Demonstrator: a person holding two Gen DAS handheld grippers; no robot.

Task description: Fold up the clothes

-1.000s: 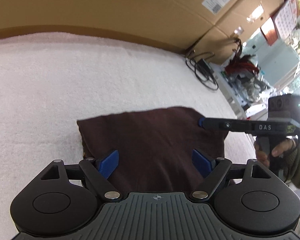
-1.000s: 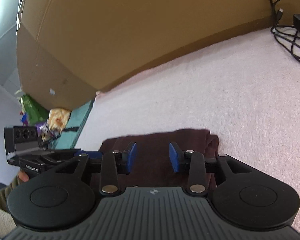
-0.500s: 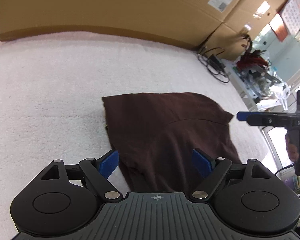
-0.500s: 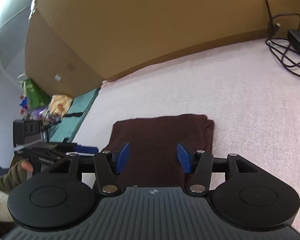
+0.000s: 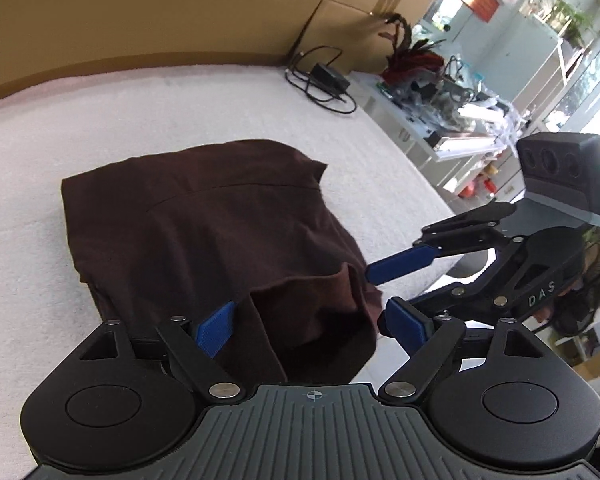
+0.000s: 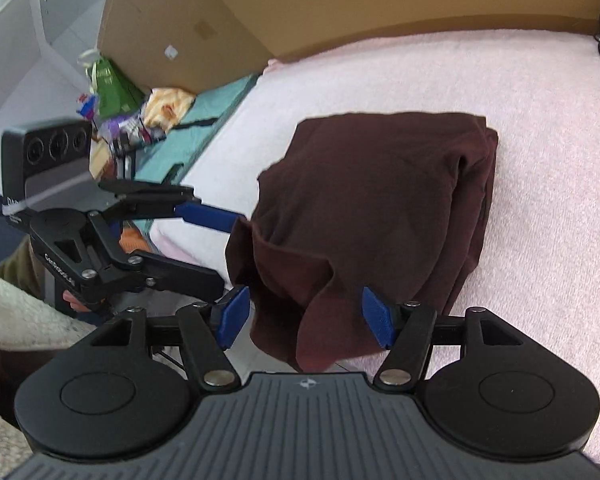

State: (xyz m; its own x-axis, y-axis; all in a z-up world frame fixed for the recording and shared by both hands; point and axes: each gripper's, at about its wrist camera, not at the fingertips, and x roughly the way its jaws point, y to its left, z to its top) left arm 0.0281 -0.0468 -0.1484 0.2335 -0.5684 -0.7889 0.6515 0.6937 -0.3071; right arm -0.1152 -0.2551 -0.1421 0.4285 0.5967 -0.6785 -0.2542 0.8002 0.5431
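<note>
One folded dark brown garment (image 5: 204, 240) is being shown on the pale fleecy surface (image 5: 80, 120), and compared with a second ago it is being seen from further back, so that it now fills the middle of both frames, with its near end drooping over the surface's edge towards the lower centre. In the earlier left-wrist frame only one blue finger of the other tool was reaching in from the right; now the whole right gripper (image 5: 396, 292) is being seen at the right of the frame, clear of the cloth. Its jaws have just been opening, and in its own view the right gripper (image 6: 306, 318) is being held spread, with the hanging cloth lying between the pads but not pinched. The left gripper (image 5: 310, 328) is being held wide apart, as before; cloth is lying between its blue pads (image 5: 214, 328) without being clamped. Two grippers are being counted, two cardboard boxes (image 5: 180, 12) at the top, and one black power adapter (image 5: 332, 76) with its cable at upper centre.
</note>
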